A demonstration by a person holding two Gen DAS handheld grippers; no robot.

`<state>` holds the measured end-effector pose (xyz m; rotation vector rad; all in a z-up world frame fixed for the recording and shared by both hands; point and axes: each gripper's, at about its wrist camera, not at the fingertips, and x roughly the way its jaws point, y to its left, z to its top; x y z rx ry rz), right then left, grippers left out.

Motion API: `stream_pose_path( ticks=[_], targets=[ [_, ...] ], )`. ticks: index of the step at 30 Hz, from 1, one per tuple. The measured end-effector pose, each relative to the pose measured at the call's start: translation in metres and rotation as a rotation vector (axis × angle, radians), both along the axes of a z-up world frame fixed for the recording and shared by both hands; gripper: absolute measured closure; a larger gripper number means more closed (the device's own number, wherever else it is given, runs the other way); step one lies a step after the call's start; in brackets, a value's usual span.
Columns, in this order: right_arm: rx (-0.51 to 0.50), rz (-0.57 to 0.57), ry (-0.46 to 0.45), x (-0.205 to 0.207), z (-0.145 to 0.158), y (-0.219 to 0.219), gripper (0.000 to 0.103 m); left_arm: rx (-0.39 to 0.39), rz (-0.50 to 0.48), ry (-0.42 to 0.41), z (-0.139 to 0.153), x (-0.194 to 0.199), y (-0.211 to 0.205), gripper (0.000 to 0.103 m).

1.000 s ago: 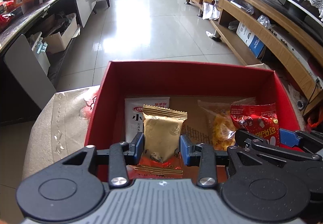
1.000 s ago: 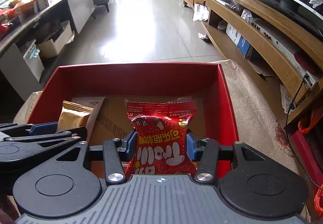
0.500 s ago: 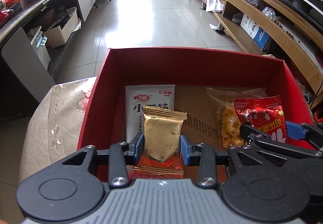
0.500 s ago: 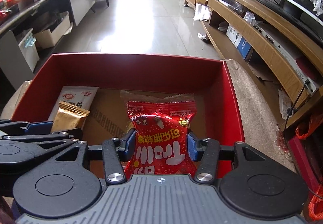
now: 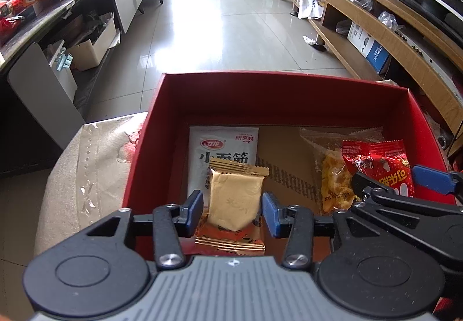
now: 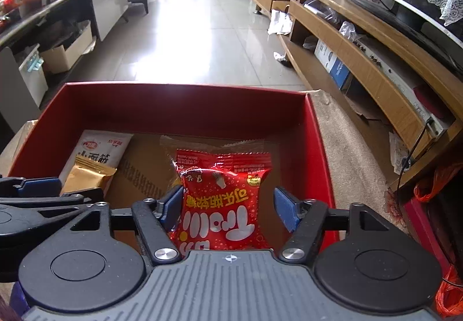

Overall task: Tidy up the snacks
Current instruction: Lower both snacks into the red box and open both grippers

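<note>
A red box (image 5: pixel 277 95) sits on a beige cloth; it also shows in the right wrist view (image 6: pixel 185 107). My left gripper (image 5: pixel 233 212) is open with a gold snack packet (image 5: pixel 234 199) lying between its spread fingers, over the box's near left. My right gripper (image 6: pixel 228 211) is open with a red snack packet (image 6: pixel 222 199) between its fingers, gaps showing on both sides, over the box's right part. A white packet (image 5: pixel 222 147) and a clear packet of yellow snacks (image 5: pixel 332 173) lie on the box floor.
The beige cloth (image 5: pixel 89 164) covers the surface under the box. A wooden TV shelf (image 6: pixel 361 60) runs along the right. A dark counter with boxes (image 5: pixel 43 3) runs along the left. Tiled floor (image 5: pixel 225 26) lies beyond the box.
Both grippers have opened: the fingers now stand apart from the gold and red packets they squeezed before. Both have moved forward and lower over the box.
</note>
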<state>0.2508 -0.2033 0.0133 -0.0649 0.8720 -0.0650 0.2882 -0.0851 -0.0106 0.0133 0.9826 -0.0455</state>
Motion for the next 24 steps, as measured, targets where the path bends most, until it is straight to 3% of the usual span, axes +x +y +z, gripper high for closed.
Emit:
stream_pose_path(
  ticks=[10, 24],
  targets=[
    [0.01, -0.008, -0.022, -0.001, 0.006, -0.004, 0.018, -0.012, 0.01, -0.017, 0.01, -0.003, 0.007, 0.055],
    [0.021, -0.019, -0.06, -0.013, 0.024, -0.006, 0.017, -0.051, 0.016, -0.048, 0.031, -0.017, 0.012, 0.05]
  ],
)
